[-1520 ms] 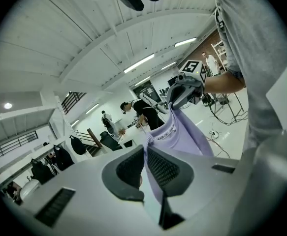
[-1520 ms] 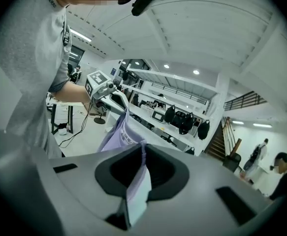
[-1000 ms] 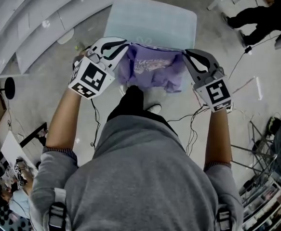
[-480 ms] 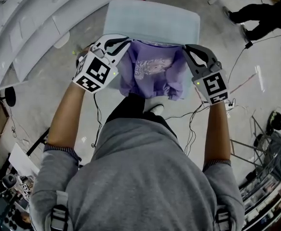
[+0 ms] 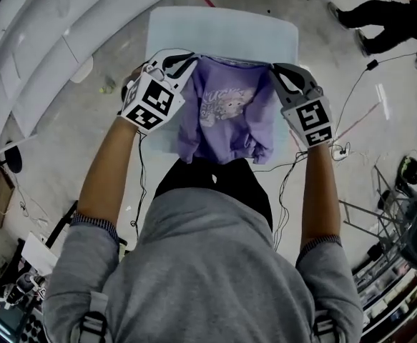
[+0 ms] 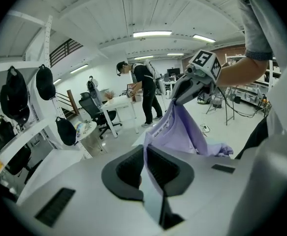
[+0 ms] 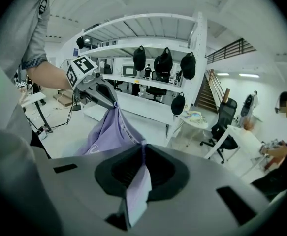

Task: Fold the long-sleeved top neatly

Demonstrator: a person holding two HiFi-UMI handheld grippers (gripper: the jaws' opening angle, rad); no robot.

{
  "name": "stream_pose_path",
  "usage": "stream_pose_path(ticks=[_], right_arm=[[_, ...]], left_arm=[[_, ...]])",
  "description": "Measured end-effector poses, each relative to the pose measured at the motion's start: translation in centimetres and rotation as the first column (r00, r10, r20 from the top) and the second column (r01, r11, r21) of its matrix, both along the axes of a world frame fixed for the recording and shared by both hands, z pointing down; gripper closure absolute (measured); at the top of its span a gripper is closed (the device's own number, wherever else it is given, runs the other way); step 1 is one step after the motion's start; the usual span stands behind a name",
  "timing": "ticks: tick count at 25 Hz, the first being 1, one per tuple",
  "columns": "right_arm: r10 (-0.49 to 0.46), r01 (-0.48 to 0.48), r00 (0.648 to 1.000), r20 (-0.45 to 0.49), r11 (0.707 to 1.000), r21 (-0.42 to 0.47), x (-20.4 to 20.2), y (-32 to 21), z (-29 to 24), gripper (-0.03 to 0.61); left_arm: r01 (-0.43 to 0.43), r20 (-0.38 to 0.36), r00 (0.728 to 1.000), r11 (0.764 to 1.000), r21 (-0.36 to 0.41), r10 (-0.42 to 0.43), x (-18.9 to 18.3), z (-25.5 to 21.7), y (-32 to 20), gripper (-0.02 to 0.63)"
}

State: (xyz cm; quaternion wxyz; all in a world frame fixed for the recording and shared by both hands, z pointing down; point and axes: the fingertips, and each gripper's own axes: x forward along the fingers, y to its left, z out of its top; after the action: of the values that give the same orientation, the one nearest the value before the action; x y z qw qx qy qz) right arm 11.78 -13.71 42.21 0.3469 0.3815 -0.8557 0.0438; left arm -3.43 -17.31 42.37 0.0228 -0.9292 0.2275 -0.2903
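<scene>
Grip: your left gripper (image 5: 184, 60) and right gripper (image 5: 277, 71) each pinch an upper corner of the purple top (image 5: 226, 116) | Change: it now hangs lower and wider, at the table's (image 5: 222, 23) near edge | Meaning: likely ready to lay flat.

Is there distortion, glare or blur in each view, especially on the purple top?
Head view: evenly lit, purple top sharp, slight bending at edges. Left gripper view: strong fisheye, black corners, ceiling lights glaring, cloth at the left tongs soft. Right gripper view: same fisheye, cloth in the right tongs blurred, shelves sharper.
</scene>
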Motion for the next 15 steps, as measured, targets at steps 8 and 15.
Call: stream_pose_path(ticks=[8,15], right_arm=[[-0.031,0.031,0.999,-0.006,0.995,-0.090,0.8,-6.4,9.3,0.540],[-0.024,0.024,1.000,0.005,0.989,-0.148,1.5,-11.3,17.8,0.540]], left_arm=[[0.074,0.026,0.997,0.992,-0.100,-0.071,0.5,9.5,-6.1,0.577],[0.147,0.076,0.988,0.978,-0.151,-0.137,0.9,17.8,-10.5,0.577]])
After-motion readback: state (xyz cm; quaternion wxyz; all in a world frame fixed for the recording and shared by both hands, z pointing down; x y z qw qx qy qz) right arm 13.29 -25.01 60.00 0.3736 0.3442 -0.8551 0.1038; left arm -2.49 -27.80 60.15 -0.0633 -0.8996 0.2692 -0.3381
